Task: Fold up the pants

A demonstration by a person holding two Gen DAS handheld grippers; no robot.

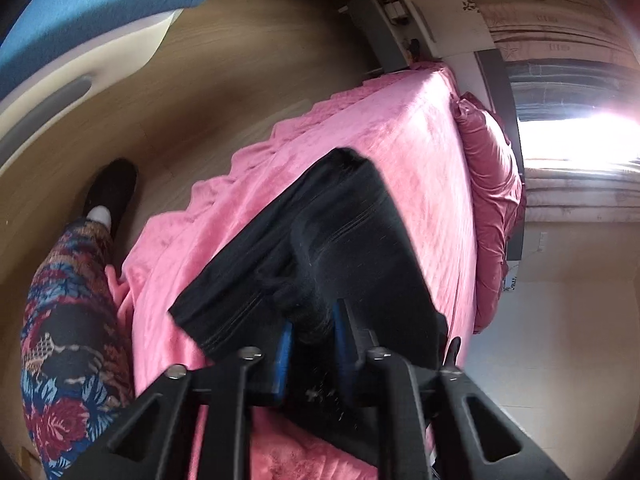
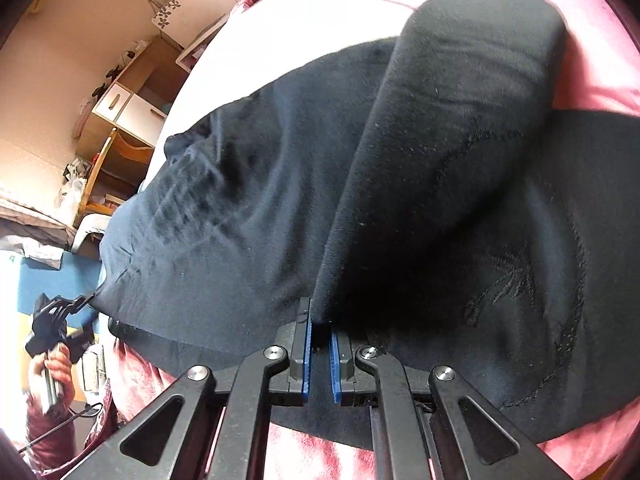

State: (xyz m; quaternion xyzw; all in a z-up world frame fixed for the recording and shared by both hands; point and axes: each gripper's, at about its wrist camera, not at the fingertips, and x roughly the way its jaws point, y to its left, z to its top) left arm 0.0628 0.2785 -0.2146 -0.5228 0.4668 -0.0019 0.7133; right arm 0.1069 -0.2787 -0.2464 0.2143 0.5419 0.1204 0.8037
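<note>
Black pants (image 1: 340,224) lie on a pink bedspread (image 1: 404,132). My left gripper (image 1: 312,320) is shut on a bunched edge of the pants and holds it above the bed. In the right wrist view the pants (image 2: 248,216) fill the frame, with a folded-over leg (image 2: 452,120) draped toward the camera. My right gripper (image 2: 320,332) is shut on the edge of that raised fold. The left gripper (image 2: 60,320) shows at the far left of the right wrist view, pinching a corner of the fabric.
A dark pink pillow (image 1: 492,184) lies at the bed's far side. The wooden floor (image 1: 224,64), the person's patterned leg (image 1: 68,320) and black shoe (image 1: 112,192) are left of the bed. Wooden shelves (image 2: 120,128) stand by the wall.
</note>
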